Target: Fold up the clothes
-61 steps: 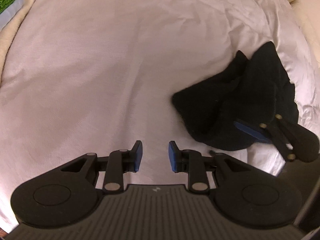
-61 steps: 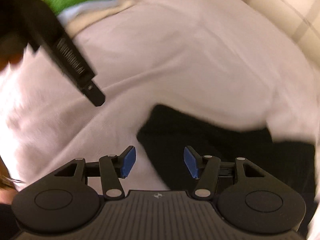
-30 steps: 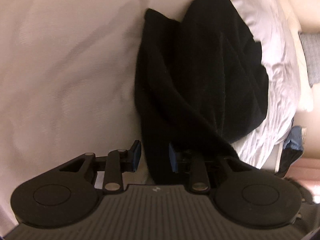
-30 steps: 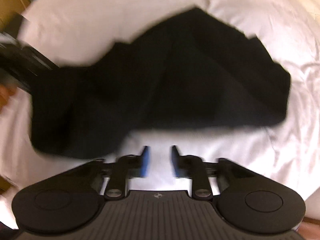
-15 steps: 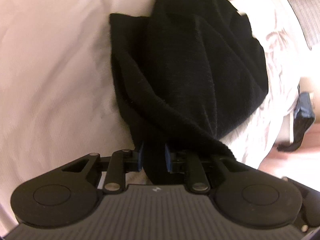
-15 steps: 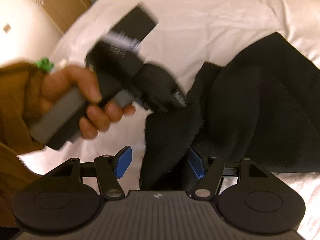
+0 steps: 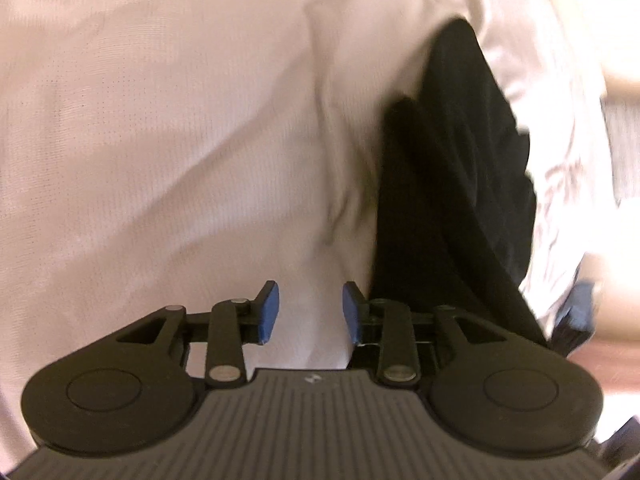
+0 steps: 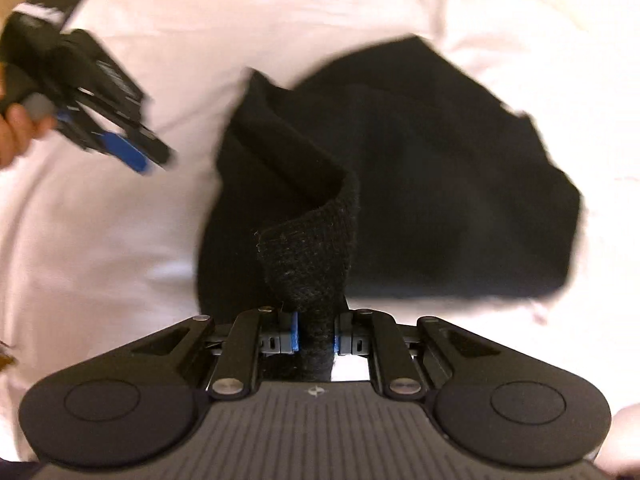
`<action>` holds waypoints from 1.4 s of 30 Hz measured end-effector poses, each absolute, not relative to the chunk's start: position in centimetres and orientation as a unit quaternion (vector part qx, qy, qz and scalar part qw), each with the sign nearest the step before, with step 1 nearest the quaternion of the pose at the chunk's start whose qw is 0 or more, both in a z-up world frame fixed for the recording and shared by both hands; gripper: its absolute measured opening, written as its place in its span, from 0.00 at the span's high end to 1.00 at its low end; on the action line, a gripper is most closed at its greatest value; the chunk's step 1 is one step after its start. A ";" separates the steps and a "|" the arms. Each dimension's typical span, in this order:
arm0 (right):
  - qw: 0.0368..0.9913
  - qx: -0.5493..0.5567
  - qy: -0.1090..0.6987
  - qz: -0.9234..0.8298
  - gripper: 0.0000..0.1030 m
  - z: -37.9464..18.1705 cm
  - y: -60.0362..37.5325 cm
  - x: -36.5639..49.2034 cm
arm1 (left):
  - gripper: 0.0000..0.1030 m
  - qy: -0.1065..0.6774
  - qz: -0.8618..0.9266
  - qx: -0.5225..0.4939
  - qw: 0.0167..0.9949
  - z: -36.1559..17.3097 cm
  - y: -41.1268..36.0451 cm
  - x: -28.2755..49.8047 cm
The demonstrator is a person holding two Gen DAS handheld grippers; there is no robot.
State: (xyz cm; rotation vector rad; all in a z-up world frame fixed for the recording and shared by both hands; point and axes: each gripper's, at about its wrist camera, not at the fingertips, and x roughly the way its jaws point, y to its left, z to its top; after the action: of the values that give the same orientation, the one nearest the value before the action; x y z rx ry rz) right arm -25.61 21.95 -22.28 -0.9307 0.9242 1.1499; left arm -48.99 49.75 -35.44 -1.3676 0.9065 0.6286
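A black knitted garment [image 8: 420,168] lies crumpled on the white bed sheet [image 8: 280,12]. My right gripper [image 8: 316,332] is shut on a bunched edge of the garment, which rises from the jaws in a thick fold. My left gripper [image 7: 310,312] is open and empty over the sheet, with the black garment [image 7: 452,184] just to its right, apart from the fingers. The left gripper also shows in the right wrist view [image 8: 120,148], at the far left, held by a hand.
The white sheet [image 7: 160,120] covers the bed and is creased near the garment. In the left wrist view a dark blue item [image 7: 576,316] lies beyond the bed's right edge, blurred.
My left gripper has let go of the garment, opened and moved left off it. My right gripper has shut on the garment's edge.
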 end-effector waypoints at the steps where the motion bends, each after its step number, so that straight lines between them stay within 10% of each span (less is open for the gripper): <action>1: 0.650 -0.412 0.409 0.490 0.89 -22.4 21.5 -24.8 | 0.72 0.387 0.274 -0.608 0.637 -35.5 50.0 -48.8; 16: 0.735 -0.416 0.385 0.373 0.90 -20.3 17.6 -14.0 | 0.43 0.269 0.218 -0.703 0.621 -34.6 54.6 -38.7; 30: 0.756 -0.382 0.379 0.372 0.90 -21.3 17.3 -4.7 | 0.45 0.232 0.223 -0.790 0.522 -38.1 55.9 -32.0; 42: 0.742 -0.330 0.402 0.423 0.90 -22.7 13.1 -5.9 | 0.29 0.335 0.237 -0.809 0.421 -39.4 57.5 -29.2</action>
State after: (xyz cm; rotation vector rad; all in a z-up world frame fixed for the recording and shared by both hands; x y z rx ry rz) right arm -5.87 13.12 -22.68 -0.7238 0.8814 0.9269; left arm -29.17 57.54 -39.44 -2.0259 0.8388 0.5945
